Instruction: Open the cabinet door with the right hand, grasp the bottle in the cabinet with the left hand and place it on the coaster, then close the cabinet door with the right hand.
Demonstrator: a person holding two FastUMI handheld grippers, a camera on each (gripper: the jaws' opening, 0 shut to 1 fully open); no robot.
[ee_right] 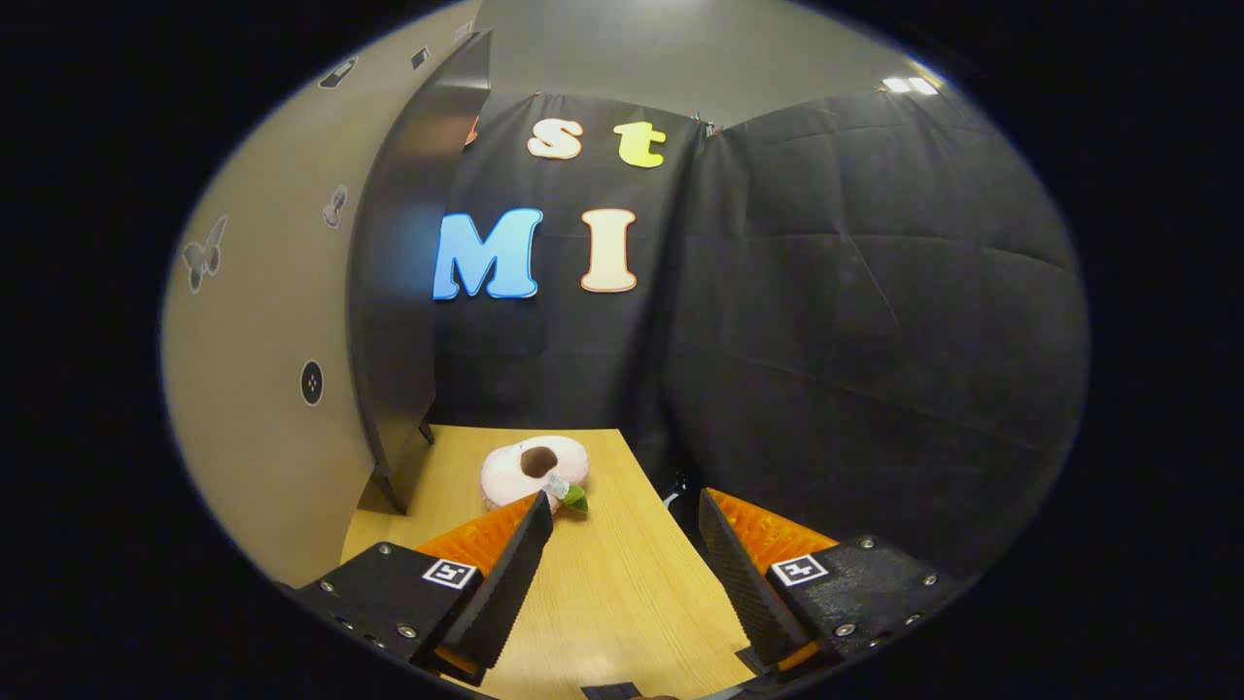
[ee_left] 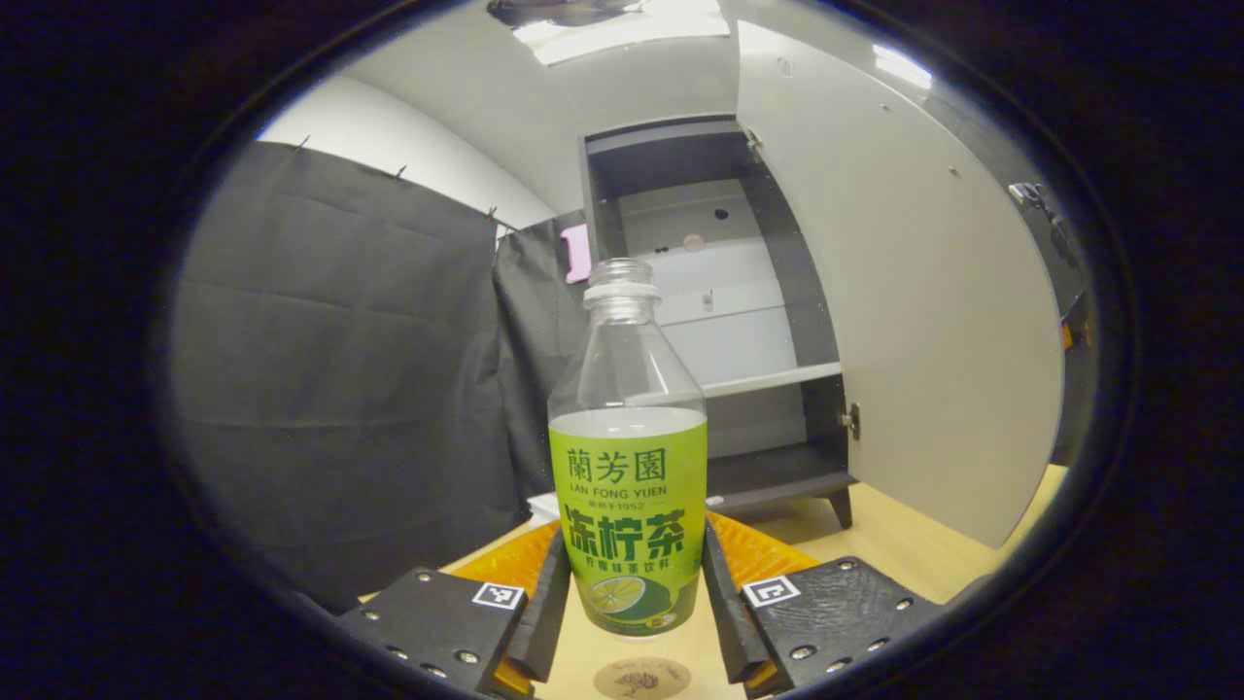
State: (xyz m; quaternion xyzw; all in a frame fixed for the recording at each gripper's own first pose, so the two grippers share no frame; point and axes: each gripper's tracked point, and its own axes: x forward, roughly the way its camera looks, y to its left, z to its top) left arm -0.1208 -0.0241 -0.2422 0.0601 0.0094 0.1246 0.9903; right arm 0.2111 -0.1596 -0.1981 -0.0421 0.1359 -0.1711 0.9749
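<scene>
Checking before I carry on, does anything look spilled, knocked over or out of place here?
Nothing looks spilled or toppled. The bottle stands upright between the left gripper fingers, with the coaster just in front. The cabinet door hangs open. A plush toy lies on the table.

In the left gripper view the coaster (ee_left: 641,678) is cut off by the bottom edge, its print too small to tell. The bottle (ee_left: 628,467) hides part of the cabinet (ee_left: 714,321) interior. In the right gripper view a dark thing (ee_right: 610,690) at the worktop's (ee_right: 622,603) near edge is cropped, unidentifiable.
</scene>
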